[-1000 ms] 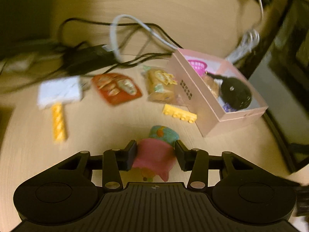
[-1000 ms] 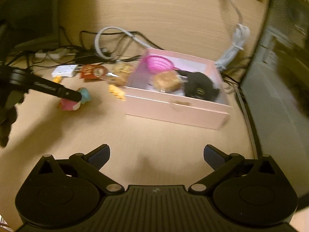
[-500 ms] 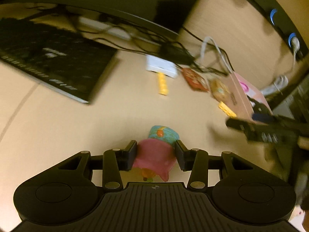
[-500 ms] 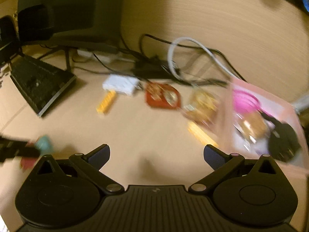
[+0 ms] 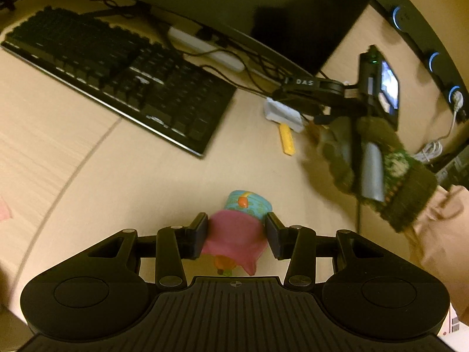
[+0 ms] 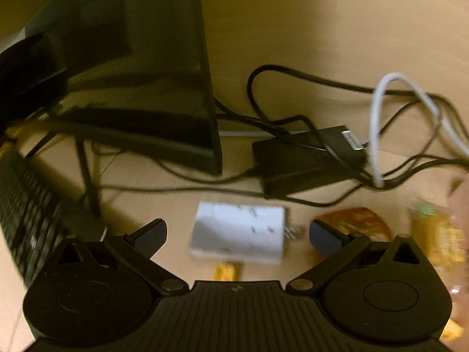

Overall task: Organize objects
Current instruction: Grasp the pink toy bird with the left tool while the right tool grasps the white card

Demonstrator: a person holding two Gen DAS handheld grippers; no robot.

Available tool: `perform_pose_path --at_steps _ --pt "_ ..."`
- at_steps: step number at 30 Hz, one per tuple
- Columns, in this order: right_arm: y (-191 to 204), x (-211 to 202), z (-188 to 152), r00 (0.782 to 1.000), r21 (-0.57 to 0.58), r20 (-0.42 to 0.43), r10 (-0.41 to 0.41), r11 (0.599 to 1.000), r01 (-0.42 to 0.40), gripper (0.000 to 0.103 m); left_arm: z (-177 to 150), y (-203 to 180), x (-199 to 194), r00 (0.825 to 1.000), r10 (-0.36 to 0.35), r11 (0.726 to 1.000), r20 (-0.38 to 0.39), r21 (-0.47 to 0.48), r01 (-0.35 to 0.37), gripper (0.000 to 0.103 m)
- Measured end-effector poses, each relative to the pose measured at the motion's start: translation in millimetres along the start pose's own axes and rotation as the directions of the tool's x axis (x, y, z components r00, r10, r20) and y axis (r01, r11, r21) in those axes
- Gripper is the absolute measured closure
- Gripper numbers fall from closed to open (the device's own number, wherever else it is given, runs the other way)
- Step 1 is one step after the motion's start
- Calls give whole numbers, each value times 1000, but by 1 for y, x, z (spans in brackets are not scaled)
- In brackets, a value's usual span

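Observation:
My left gripper [image 5: 236, 236] is shut on a pink and teal toy [image 5: 237, 228] and holds it above the desk. My right gripper [image 6: 238, 236] is open, its jaws on either side of a white plug adapter [image 6: 239, 236] lying on the desk. A yellow block [image 6: 227, 271] lies just in front of the adapter, partly hidden by the gripper body. In the left wrist view the adapter [image 5: 283, 114] and the yellow block [image 5: 286, 142] lie beside the right gripper, held in a green knitted glove [image 5: 381, 158].
A black keyboard [image 5: 117, 73] lies at the left under a monitor [image 6: 132, 73]. A black power brick [image 6: 304, 161] with tangled cables sits behind the adapter. An orange snack packet [image 6: 357, 223] and a yellow snack bag [image 6: 436, 234] lie at the right.
My right gripper has swung left from the pink box and come down over the white adapter. My left gripper has carried the toy left, away from the box, toward the keyboard side.

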State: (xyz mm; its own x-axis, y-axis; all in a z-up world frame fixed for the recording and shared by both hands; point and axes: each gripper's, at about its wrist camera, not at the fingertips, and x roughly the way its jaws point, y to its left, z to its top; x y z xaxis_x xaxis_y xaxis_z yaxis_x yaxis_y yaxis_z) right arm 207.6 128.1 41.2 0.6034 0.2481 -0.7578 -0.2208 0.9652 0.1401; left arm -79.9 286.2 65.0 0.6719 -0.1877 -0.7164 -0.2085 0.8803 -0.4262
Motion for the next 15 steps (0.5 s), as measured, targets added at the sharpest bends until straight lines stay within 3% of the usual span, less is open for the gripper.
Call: perform_pose_path --at_steps 3,7,10,15 --pt "4 20 5 1000 20 -24 -14 1000 15 0 2 8 -6 1000 19 1000 8 -10 -19 56" --pt "15 33 2 997 -65 -42 -65 996 62 0 3 14 -5 1000 29 999 -1 -19 -29 56" --pt "18 32 -7 995 -130 -47 -89 988 82 16 3 12 -1 1000 26 999 -13 -20 -26 56" --pt "16 7 -20 997 -192 -21 -75 979 69 19 3 -1 10 999 -7 1000 -37 5 8 56"
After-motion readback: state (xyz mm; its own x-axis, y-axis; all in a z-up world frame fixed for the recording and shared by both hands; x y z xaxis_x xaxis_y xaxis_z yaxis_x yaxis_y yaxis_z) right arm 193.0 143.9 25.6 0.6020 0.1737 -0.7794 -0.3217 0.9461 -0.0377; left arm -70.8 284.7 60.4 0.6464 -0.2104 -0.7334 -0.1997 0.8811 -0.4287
